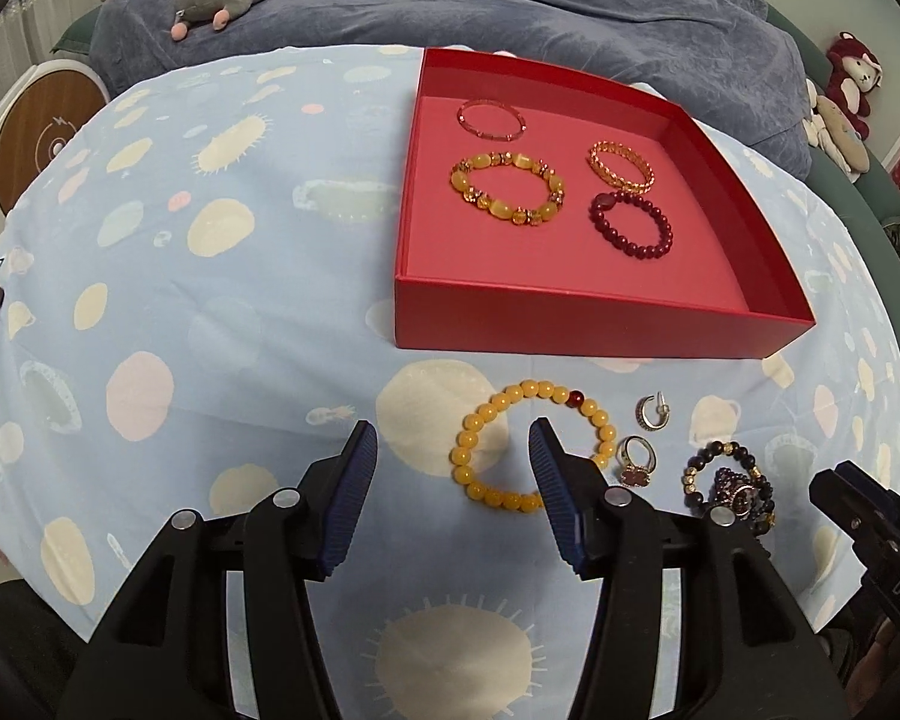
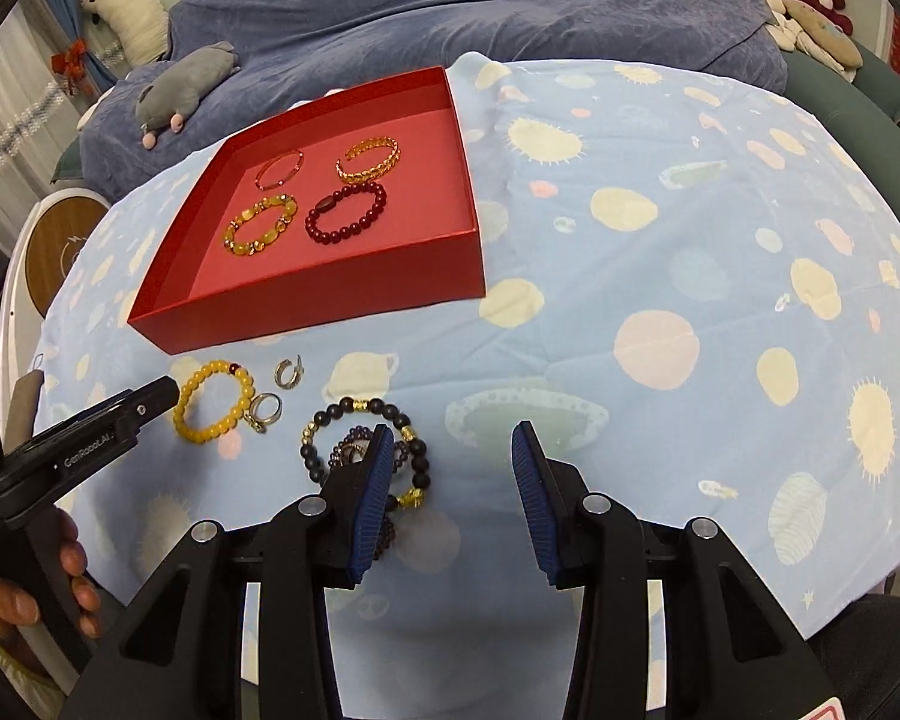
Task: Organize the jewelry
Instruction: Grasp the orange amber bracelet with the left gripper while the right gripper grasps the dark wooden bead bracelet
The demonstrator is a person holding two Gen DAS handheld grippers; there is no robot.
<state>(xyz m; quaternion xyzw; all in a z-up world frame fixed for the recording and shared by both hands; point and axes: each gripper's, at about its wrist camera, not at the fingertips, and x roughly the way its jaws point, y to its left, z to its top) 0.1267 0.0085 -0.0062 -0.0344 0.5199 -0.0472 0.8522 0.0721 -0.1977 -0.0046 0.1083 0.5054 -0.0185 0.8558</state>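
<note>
Yellow bead bracelet lies flat, red bead toward box.

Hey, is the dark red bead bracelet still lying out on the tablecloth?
No, the dark red bead bracelet lies inside the red box, beside the gold chain bracelet.

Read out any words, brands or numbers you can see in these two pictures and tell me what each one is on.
"GenRoootAI": roughly that, white lettering along the side of the left tool in the right wrist view; the middle letters are hard to make out.
"DAS": white letters on the body of the right tool at the edge of the left wrist view; it may continue out of view.
The round wooden disc carries only a symbol, no readable text.
</note>
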